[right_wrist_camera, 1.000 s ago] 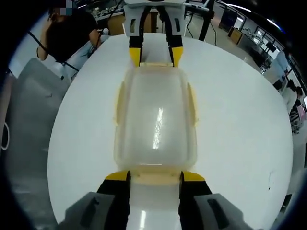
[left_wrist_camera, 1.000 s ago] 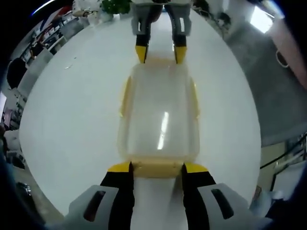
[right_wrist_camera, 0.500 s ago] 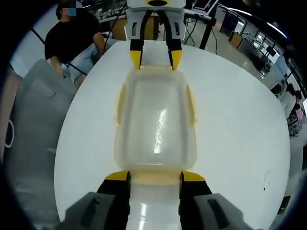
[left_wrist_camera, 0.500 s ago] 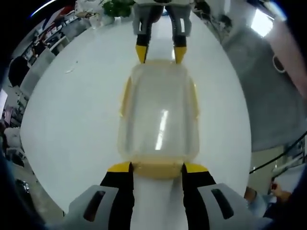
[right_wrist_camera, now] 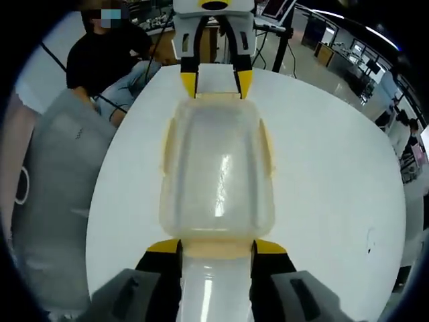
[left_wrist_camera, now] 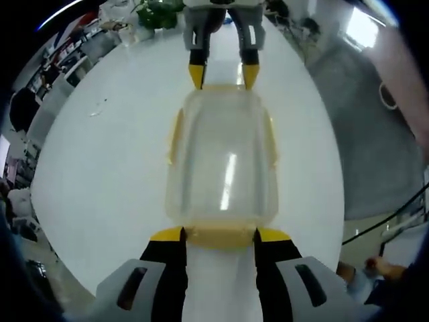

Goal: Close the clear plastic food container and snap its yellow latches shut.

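Note:
The clear plastic food container (left_wrist_camera: 221, 161) lies lengthwise between my two grippers, lid on, above a white round table (left_wrist_camera: 100, 154). Yellow latches (left_wrist_camera: 175, 134) run along its long sides. In the left gripper view my left gripper (left_wrist_camera: 218, 235) is shut on the near yellow end latch, and the right gripper (left_wrist_camera: 223, 75) grips the far end. In the right gripper view the same container (right_wrist_camera: 218, 168) sits with my right gripper (right_wrist_camera: 216, 246) shut on its near end and the left gripper (right_wrist_camera: 214, 82) on the far end.
The white table (right_wrist_camera: 335, 174) spreads below and around the container. Grey floor (left_wrist_camera: 375, 134) lies beyond its edge. A seated person in black (right_wrist_camera: 100, 60) is past the table's far left in the right gripper view. A green plant (left_wrist_camera: 157, 10) stands at the table's far end.
The table has shrunk in both views while the container keeps its size between the jaws: both grippers have risen with it. The jaws hold as before.

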